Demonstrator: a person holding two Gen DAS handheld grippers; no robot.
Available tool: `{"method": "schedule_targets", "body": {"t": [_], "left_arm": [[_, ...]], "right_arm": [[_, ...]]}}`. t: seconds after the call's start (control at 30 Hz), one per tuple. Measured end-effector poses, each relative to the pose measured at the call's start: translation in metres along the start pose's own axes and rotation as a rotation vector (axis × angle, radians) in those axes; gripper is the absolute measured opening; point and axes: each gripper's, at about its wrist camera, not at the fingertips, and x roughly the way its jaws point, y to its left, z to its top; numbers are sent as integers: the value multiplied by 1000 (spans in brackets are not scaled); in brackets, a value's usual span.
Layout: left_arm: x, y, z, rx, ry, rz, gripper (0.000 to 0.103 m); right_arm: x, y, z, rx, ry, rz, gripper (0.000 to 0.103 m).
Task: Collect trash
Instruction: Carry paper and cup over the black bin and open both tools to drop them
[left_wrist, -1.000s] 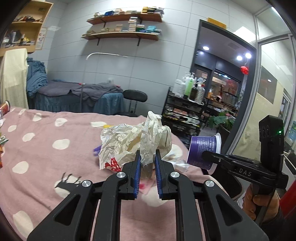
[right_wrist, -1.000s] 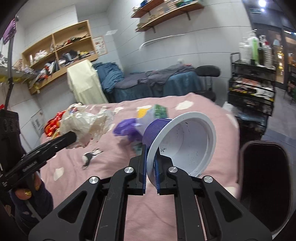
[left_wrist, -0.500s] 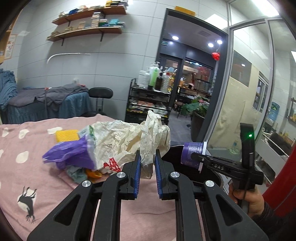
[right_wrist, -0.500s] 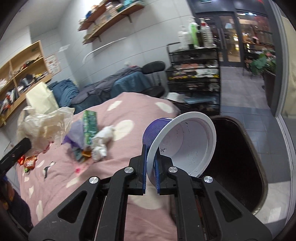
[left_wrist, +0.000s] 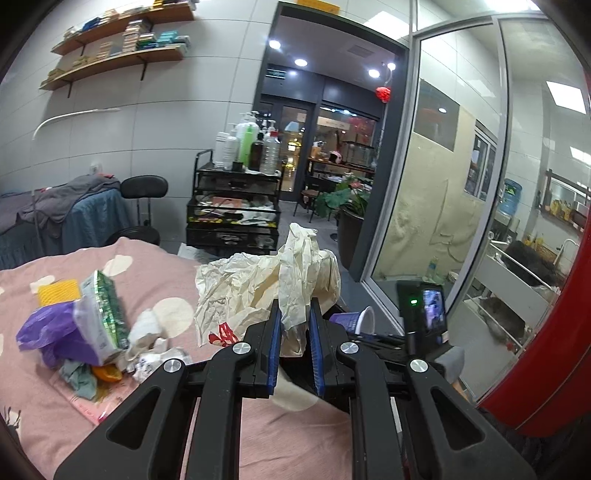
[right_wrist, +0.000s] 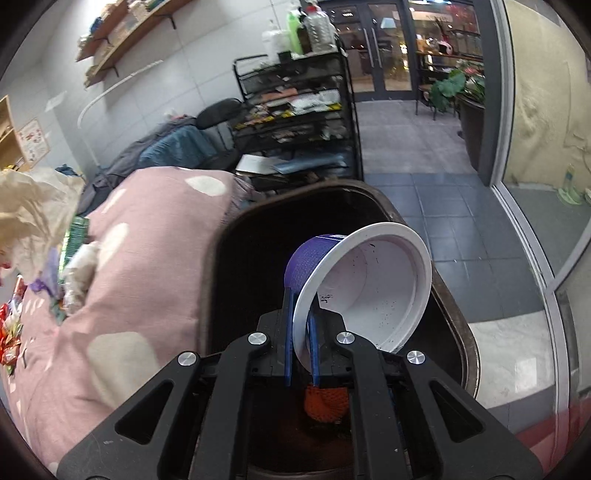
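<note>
Purple cup (right_wrist: 354, 291) rim between right claw (right_wrist: 300, 334) pads

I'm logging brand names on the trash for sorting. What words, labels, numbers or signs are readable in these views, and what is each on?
None can be read.
crumpled paper bag: red print, folded up, unreadable.
purple cup: no readable label.
green packet: print too small.
wall poster: blurred.
yellow sign over the doorway: too small.
</note>
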Motion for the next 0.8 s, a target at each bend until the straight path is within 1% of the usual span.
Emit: {"method": "schedule_targets", "body": {"t": [0.13,0.2,0.27,0.3,0.33,0.4,0.5,0.6,0.63,0.8], "left_arm": [[15,-6,3,-6,23,-39,15],[20,-8,3,-6,34,-47,15],[25,-10,2,-1,46,-53,15],[27,-11,2,0,52,-57,15],[29,-12,2,-1,59,-64,15],[34,-14,1,3,72,-73,15],[41,-16,4,6,85,-84,15],[48,-19,10,-4,93,-114,15],[51,-21,12,-5,95,-124,15],[68,-38,21,-5,112,-179,15]], "right_arm": [[21,-9,-1,7,42,-14,8],[29,-12,-3,22,55,-15,9],[34,-15,-5,43,67,-4,13],[34,-16,-7,50,69,3,23],[36,-16,-8,55,68,4,43],[33,-17,-10,58,50,-13,63],[27,-20,-12,73,38,-13,64],[16,-24,-11,92,13,-25,72],[11,-25,-11,95,0,-36,76],[-13,-37,-12,141,-71,-105,88]]}}
